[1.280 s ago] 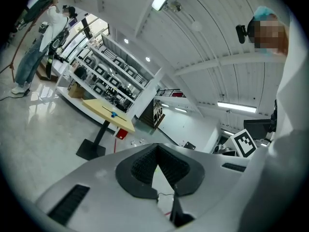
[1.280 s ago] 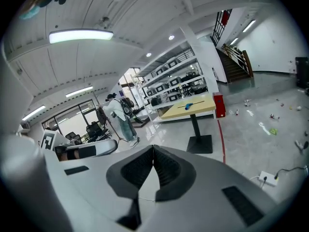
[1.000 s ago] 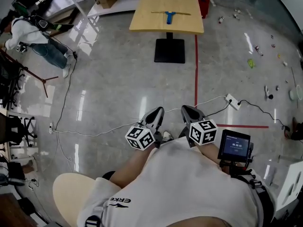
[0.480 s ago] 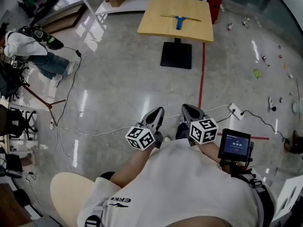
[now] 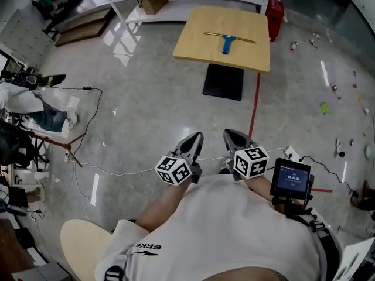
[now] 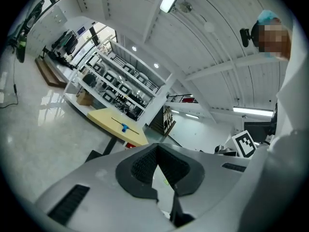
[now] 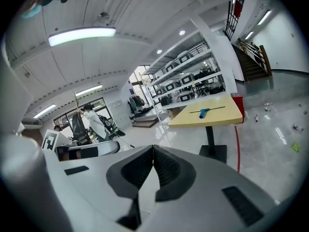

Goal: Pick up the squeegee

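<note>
1. I'm seeing the blue-handled, thin-bladed squeegee (image 5: pixel 227 41) lying on the square yellow table (image 5: pixel 196 43) — well ahead.
2. I'm holding the left gripper (image 5: pixel 196 138) and right gripper (image 5: pixel 229 134) empty, jaws pressed together.
3. I'm planning to spread 1 pair before reaching the handle.

Cannot see the hands that hold the left gripper (image 5: pixel 194 140) and the right gripper (image 5: pixel 231 137): tucked under the grippers and the white shirt (image 5: pixel 234 227). Hidden under the yellow table (image 5: pixel 196 37): its post, all but the black foot (image 5: pixel 223 82). Too small to tell: the bits (image 5: pixel 324 107) on the floor at the right, the words on the little screen (image 5: pixel 290 178), the things on the far shelves (image 6: pixel 113 83). Tiny in the left gripper view: the squeegee (image 6: pixel 124 127), just a blue speck. Cut off by the left edge: a person (image 5: pixel 23 101). Cut off at the bottom: a round tan thing (image 5: pixel 82 242), cannot tell what.
</note>
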Demonstrator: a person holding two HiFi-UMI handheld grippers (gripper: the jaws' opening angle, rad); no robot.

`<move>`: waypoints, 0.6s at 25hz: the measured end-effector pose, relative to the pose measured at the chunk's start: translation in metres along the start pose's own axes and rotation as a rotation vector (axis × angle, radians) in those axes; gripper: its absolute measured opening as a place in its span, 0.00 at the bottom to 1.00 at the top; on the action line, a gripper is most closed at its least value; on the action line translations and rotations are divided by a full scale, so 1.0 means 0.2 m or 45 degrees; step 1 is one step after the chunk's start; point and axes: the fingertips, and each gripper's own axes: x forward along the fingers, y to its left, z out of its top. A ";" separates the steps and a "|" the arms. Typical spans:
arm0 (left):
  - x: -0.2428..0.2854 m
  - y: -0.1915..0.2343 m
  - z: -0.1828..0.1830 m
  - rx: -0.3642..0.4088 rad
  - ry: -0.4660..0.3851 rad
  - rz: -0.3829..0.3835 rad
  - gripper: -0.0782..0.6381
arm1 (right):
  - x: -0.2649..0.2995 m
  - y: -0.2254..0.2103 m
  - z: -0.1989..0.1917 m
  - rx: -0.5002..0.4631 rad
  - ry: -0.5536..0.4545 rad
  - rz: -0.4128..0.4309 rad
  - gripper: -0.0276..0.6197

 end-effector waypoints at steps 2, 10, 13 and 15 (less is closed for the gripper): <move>0.09 0.01 0.03 0.008 0.001 0.005 0.12 | 0.03 -0.07 0.06 -0.007 -0.005 0.010 0.05; 0.42 0.03 0.07 0.014 -0.008 0.014 0.12 | 0.14 -0.35 0.23 0.006 -0.035 0.009 0.05; 0.50 0.02 0.07 0.017 0.007 0.013 0.12 | 0.15 -0.43 0.25 0.025 -0.037 0.003 0.05; 0.54 0.02 0.07 0.020 0.023 0.013 0.12 | 0.15 -0.47 0.27 0.041 -0.039 -0.005 0.05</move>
